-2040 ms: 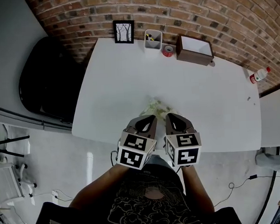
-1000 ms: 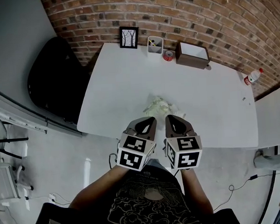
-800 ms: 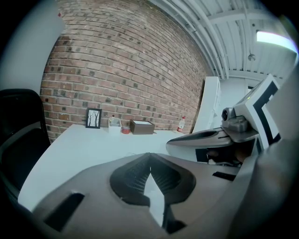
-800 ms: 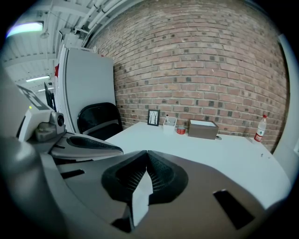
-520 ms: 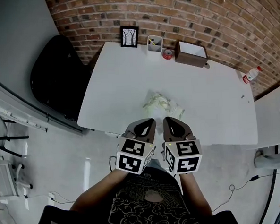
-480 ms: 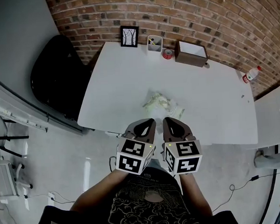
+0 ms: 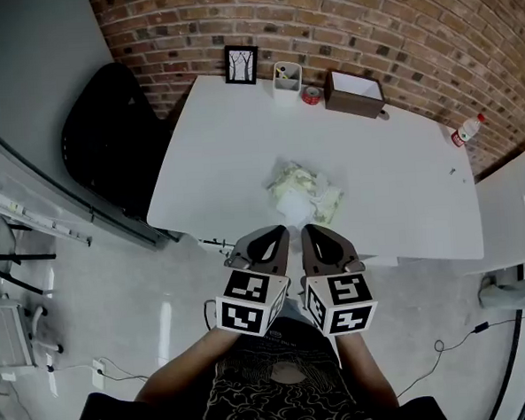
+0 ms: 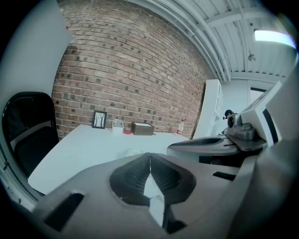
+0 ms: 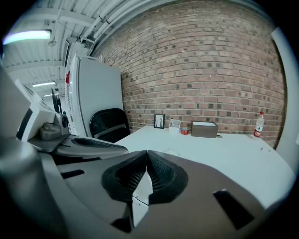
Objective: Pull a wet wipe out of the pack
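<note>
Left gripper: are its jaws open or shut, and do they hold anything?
Shut and empty. In the left gripper view, the left gripper has its jaws pressed together at the tips, with nothing between them.

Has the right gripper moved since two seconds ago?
Yes. The right gripper has drawn back from the wipe pack to the table's near edge.
</note>
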### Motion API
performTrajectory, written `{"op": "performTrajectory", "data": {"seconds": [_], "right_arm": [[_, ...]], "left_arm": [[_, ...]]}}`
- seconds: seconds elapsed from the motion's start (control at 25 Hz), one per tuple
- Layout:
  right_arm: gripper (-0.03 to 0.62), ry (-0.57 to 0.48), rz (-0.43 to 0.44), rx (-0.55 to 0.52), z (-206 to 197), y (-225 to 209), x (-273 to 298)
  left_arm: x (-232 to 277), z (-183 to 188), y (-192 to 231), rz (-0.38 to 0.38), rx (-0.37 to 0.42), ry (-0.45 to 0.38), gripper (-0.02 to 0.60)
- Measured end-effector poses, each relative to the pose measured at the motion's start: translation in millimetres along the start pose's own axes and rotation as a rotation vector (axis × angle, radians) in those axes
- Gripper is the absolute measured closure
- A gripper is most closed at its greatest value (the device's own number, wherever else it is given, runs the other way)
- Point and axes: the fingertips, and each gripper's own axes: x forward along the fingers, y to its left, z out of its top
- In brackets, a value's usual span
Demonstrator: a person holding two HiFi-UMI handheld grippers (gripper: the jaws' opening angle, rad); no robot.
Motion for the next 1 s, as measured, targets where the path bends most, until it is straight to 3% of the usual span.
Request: {"op": "performTrajectory", "data": {"seconds": [1.0], "right_arm": [[0.576,-0.025,-0.028,-0.023,-5.8,17.3,-29.0]], "left_arm": [[-26.7,-11.3,-14.6,-0.010,0.013,0.004,0.569]]}}
